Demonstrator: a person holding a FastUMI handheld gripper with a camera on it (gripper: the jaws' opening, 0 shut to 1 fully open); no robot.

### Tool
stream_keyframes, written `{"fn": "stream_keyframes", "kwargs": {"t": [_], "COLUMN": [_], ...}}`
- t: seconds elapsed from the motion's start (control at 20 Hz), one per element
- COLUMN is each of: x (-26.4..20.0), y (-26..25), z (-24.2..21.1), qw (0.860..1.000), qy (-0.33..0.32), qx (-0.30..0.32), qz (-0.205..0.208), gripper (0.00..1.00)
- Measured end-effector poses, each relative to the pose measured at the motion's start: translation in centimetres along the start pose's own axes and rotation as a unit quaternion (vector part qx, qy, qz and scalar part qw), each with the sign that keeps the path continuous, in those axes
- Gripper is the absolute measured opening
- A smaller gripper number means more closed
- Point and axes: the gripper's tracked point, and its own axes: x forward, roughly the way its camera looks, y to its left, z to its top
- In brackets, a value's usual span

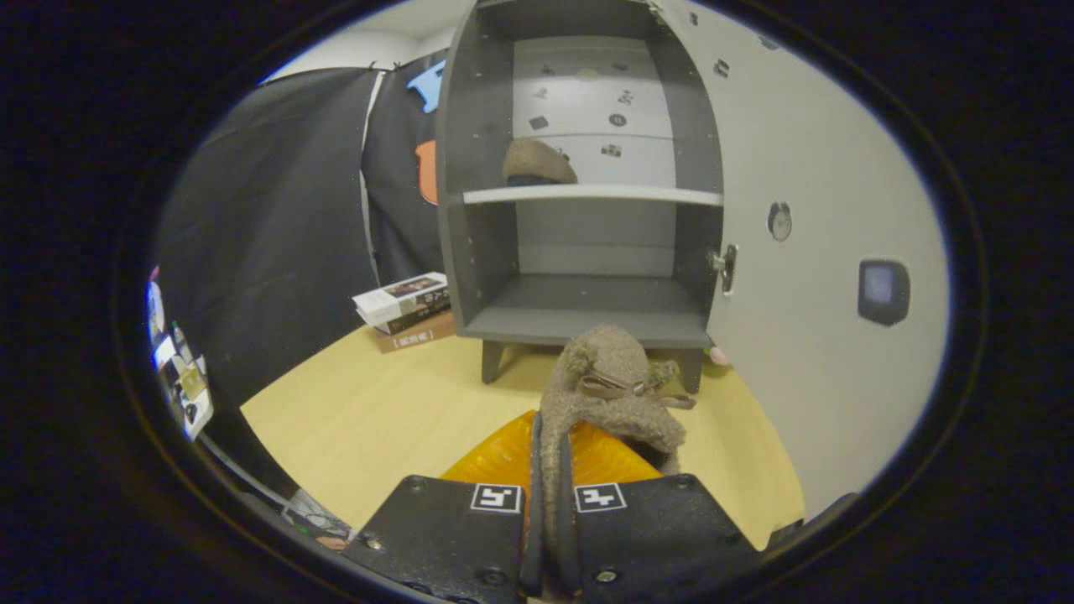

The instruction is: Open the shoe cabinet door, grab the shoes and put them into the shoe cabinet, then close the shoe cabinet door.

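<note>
Between the claw's (550, 503) fingers sits the heel edge of a fuzzy shoe (608, 394), pinched from both sides; its toe, with a small bow (629, 387), points away toward the cabinet (587, 184). Under the shoe, just ahead of the fingers, lies an orange ribbed thing (503, 453) on the worktop (377, 411). Beyond the shoe the cabinet stands open, its door (805, 252) swung out to the right with a knob (727, 267) at its near edge. A second shoe (537, 164) rests on the upper shelf (591, 195); the lower shelf (587, 310) holds nothing. Left of the cabinet, touching its foot, is a stack of books (407, 310); their spines carry print too small to read. Square markers sit on each finger's top, and small stickers dot the cabinet's back and the door.
</note>
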Motion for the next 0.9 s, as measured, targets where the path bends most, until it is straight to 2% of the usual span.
{"fn": "stream_keyframes", "kwargs": {"t": [0.15, 0.3, 0.6, 0.9], "x": [-2.4, -4.5, -6.3, -5.0], "y": [1.8, 2.7, 2.8, 1.9], "z": [5.0, 10.4, 20.5, 29.6], "qw": [0.999, 0.998, 0.997, 0.996], "qy": [-0.018, -0.037, -0.062, -0.082], "qx": [-0.012, -0.012, -0.034, -0.030], "qz": [0.034, 0.050, 0.028, -0.025], "gripper": [0.10, 0.10, 0.10, 0.10]}}
